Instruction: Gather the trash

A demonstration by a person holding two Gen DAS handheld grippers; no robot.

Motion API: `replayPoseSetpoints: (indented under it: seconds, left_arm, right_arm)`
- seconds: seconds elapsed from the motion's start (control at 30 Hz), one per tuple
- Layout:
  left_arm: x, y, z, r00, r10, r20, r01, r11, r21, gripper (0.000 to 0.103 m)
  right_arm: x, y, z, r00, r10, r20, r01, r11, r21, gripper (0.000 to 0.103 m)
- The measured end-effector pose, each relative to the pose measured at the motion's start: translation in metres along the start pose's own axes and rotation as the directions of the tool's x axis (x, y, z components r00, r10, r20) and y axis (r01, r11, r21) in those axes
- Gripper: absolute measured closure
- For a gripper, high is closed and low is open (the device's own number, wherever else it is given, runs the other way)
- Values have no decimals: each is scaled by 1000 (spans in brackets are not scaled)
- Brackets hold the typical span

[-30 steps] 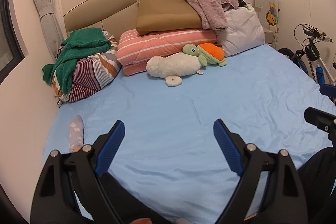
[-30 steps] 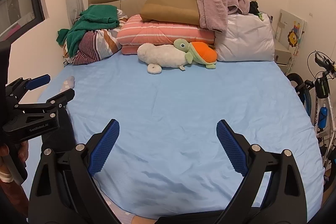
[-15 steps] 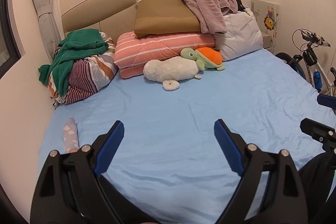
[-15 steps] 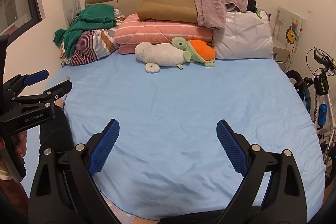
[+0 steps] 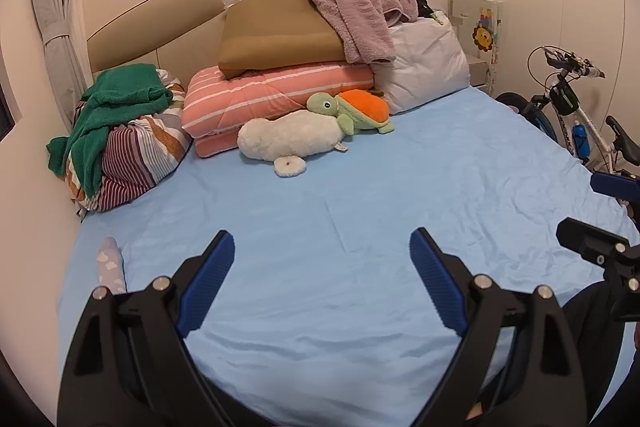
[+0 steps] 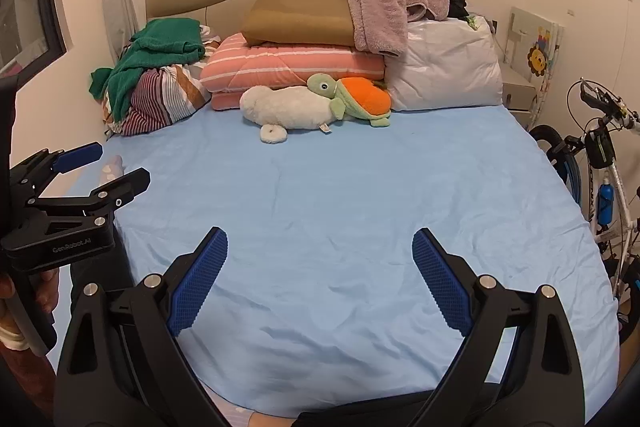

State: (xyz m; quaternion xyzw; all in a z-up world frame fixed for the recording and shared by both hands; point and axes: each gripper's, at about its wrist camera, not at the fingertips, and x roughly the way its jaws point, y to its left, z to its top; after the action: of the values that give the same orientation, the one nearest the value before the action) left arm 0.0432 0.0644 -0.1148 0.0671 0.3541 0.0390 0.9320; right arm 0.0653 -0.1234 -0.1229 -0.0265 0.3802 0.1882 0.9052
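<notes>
My left gripper hangs open over the near part of the blue bed sheet, with nothing between its blue pads. My right gripper is open and empty too, beside it over the same sheet. In the right wrist view the left gripper shows at the left edge, held by a hand. The right gripper shows at the right edge of the left wrist view. A pale cloud-patterned sock sits at the sheet's left edge. I can pick out no clear piece of trash.
At the headboard are a green towel on a striped bundle, a pink striped quilt, a tan bag, a mauve towel, a white pillow and two plush toys. A bicycle stands right of the bed.
Both views have swung slightly to the right, so the pile and the sock sit further left and more of the bicycle shows. Both grippers stay open.
</notes>
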Motion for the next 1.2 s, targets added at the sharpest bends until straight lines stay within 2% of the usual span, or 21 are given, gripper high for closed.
replayPoseSetpoints:
  seconds: [1.2]
  left_arm:
    - [-8, -11, 2, 1000, -19, 6, 19, 1000, -5, 14]
  right_arm:
    - [-6, -7, -7, 1000, -6, -2, 6, 1000, 15, 13]
